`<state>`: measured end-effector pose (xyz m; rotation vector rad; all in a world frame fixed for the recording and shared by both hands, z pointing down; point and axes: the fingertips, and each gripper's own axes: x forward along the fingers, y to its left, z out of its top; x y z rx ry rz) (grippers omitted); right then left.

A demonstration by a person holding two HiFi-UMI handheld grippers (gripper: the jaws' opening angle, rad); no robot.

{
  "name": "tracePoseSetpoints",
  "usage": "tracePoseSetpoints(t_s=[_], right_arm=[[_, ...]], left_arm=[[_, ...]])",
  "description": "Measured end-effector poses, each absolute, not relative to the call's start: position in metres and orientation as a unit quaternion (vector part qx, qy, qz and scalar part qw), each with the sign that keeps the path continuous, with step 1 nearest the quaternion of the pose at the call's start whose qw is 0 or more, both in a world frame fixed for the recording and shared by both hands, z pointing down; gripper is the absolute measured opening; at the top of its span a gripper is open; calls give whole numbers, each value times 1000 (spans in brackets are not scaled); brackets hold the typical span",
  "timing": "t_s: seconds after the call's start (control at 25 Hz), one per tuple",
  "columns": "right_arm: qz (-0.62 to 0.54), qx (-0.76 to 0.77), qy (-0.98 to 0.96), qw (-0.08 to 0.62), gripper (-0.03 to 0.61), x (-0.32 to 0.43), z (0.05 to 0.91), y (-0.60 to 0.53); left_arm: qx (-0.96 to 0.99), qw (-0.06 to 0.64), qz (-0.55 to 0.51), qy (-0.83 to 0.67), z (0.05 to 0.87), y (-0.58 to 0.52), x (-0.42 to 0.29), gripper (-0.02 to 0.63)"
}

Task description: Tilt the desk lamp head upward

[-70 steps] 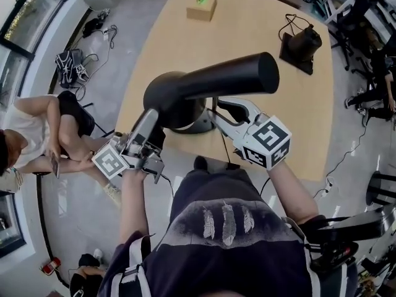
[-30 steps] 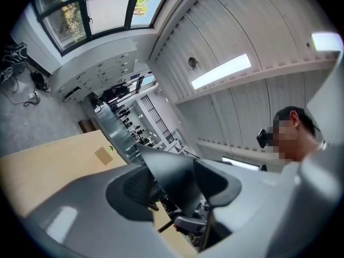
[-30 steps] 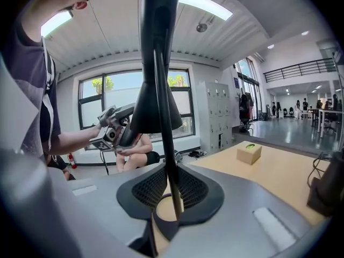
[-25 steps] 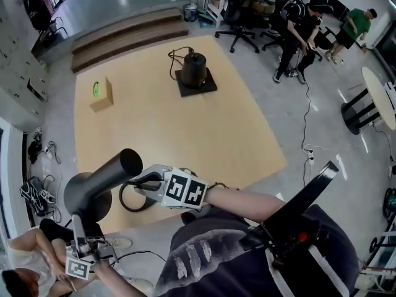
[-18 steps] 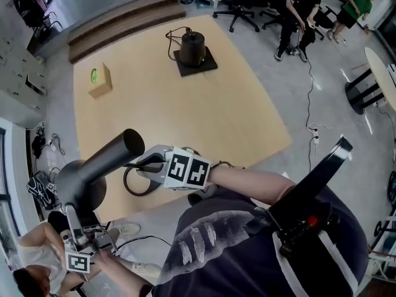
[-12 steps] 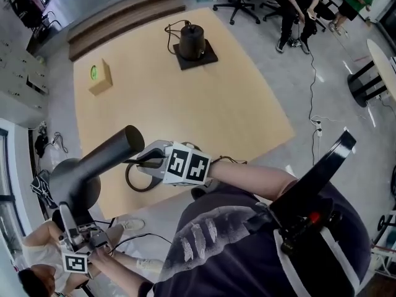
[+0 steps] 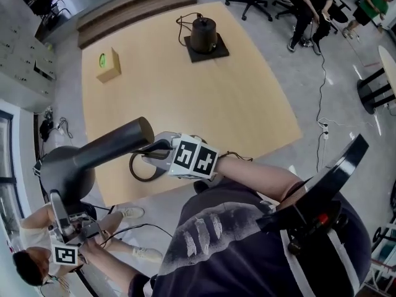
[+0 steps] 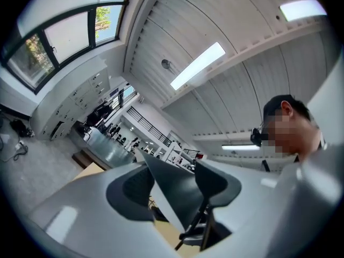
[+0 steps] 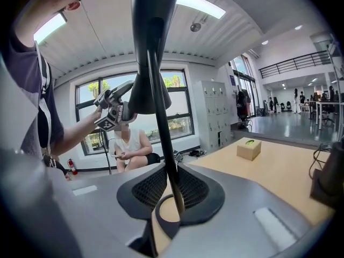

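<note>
**A:** Where's the lamp head (image 7: 93,159)?

**B:** Lower left of the head view. It's a dark cone lying nearly level, with its wide end hanging past the near edge of the table (image 7: 235,104) and its narrow end pointing toward the frame's middle.

**A:** And the tongs?

**B:** The left gripper (image 8: 173,186) pinches the wall of the shade at the wide rim. Its jaws stand fairly wide because the shell fills them. The right gripper (image 9: 167,195) is pressed nearly together on the thin stem (image 9: 159,106), just above the ring-shaped base (image 7: 141,169).

**A:** How do you expect it to handle?

**B:** The shell looks smooth and rigid, so it's probably slippery under the pads, and the joint likely turns stiffly. The stem is slender and the base light, so I'd guess the whole lamp would tip or slide without that brace. The rim is the best place to hold, since it's farthest from the hinge and gives the most leverage.

**A:** Is there room to move?

**B:** Plenty overhead. The right gripper view shows only ceiling above the head. The cardboard box (image 7: 109,66) and the black kettle-like appliance (image 7: 204,34) sit well apart at the table's far side. The one concern is the seated person (image 9: 131,147) beyond the table edge, close beneath the left gripper.
</note>
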<state>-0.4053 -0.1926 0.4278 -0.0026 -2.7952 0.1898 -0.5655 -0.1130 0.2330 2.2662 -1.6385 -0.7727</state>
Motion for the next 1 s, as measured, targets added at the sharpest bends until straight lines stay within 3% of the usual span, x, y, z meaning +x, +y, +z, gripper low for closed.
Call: tracePoseSetpoints(t_s=[0.24,1.0], right_arm=[[83,42,-980,175,58,-382,416,-215],[68,35,-980,183,54,-402,418,-208]], left_arm=[[804,86,-223,-544,196,-146,-548,224],[806,-75,-68,-584,108,-128,-517,224]])
